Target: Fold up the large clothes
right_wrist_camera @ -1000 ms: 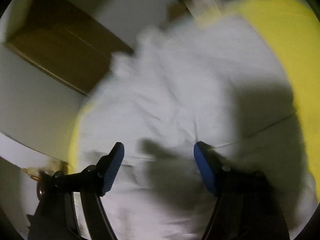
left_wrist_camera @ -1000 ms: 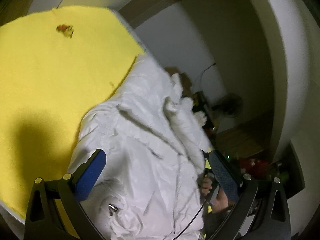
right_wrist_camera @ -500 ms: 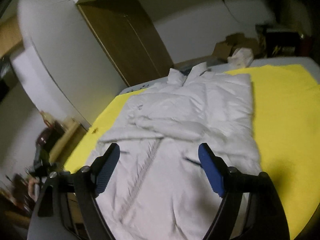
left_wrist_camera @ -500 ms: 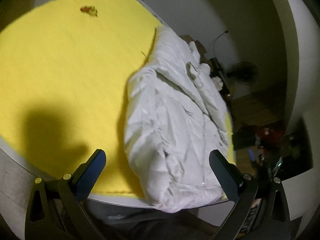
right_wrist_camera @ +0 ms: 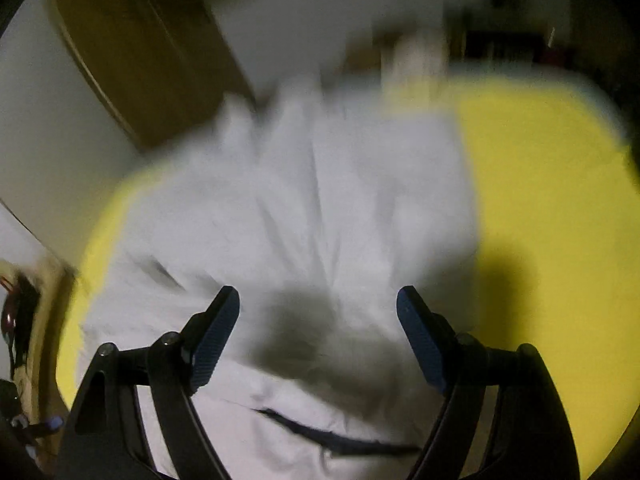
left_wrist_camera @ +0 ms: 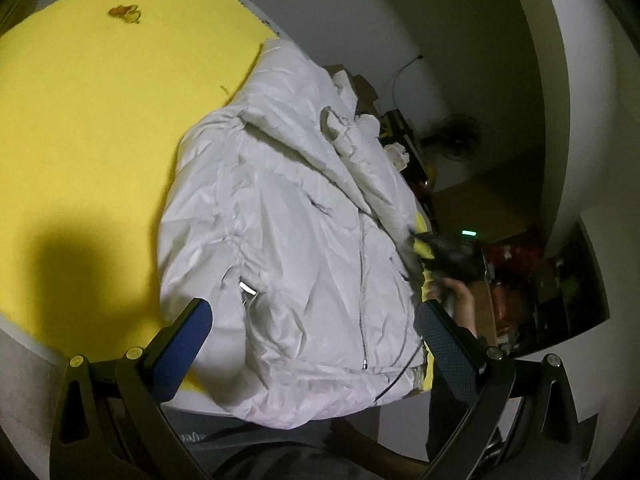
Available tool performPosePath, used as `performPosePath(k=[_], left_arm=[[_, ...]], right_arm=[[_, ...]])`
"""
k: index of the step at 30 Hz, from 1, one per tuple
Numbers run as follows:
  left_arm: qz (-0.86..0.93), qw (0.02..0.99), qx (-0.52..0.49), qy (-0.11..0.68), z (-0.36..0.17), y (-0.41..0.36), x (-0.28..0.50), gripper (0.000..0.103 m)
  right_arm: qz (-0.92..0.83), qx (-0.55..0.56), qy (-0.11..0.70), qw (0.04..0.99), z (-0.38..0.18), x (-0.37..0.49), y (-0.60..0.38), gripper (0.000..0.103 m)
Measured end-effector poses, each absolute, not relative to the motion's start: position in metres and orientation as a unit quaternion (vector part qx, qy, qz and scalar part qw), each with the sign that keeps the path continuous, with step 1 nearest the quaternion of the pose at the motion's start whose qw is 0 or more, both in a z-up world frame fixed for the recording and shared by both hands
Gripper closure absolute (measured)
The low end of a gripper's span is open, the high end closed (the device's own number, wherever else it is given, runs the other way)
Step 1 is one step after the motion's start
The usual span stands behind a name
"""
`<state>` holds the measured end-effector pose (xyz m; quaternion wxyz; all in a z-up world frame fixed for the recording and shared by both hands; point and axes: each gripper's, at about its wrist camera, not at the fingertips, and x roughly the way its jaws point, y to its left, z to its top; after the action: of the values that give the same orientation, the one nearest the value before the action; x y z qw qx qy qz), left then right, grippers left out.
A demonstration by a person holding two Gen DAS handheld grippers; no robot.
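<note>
A white puffer jacket lies on a yellow table, zipper up, its hem hanging over the near edge. My left gripper is open and empty above the hem. In the right wrist view, which is motion-blurred, the jacket fills the middle on the yellow table. My right gripper is open and empty, close above the jacket's lower part. The right gripper and the hand holding it also show in the left wrist view at the jacket's right edge.
A small orange scrap lies on the far part of the table. A fan, boxes and clutter stand beyond the table's right side. A brown wooden door stands behind the table in the right wrist view.
Both grippers have moved in closer to the jacket since half a second ago. The right gripper has dropped low over it and its view is blurred. Both stay open.
</note>
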<state>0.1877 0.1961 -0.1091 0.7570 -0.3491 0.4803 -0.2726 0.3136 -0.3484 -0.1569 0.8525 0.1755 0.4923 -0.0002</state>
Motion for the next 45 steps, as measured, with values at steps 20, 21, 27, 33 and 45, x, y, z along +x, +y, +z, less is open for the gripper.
performPosePath(k=[20, 21, 27, 33, 45], left_arm=[[-0.268, 0.777, -0.330, 0.465, -0.108, 0.197, 0.196, 0.000], [-0.265, 0.779, -0.328, 0.465, -0.109, 0.197, 0.199, 0.000], [-0.271, 0.746, -0.363, 0.487, -0.116, 0.205, 0.212, 0.000], [-0.281, 0.721, -0.351, 0.528, -0.131, 0.225, 0.203, 0.000], [-0.340, 0.679, -0.344, 0.553, -0.160, 0.195, 0.210, 0.000]], right_arm=[[-0.099, -0.058, 0.461, 0.880, -0.141, 0.406, -0.224, 0.020], [-0.094, -0.058, 0.450, 0.886, -0.139, 0.412, -0.218, 0.016], [-0.037, -0.065, 0.546, 0.834, -0.190, 0.443, -0.215, 0.010], [0.034, 0.011, 0.491, 0.870, -0.120, 0.311, -0.258, 0.010], [0.095, 0.334, 0.467, 0.813, -0.158, 0.080, -0.401, 0.010]])
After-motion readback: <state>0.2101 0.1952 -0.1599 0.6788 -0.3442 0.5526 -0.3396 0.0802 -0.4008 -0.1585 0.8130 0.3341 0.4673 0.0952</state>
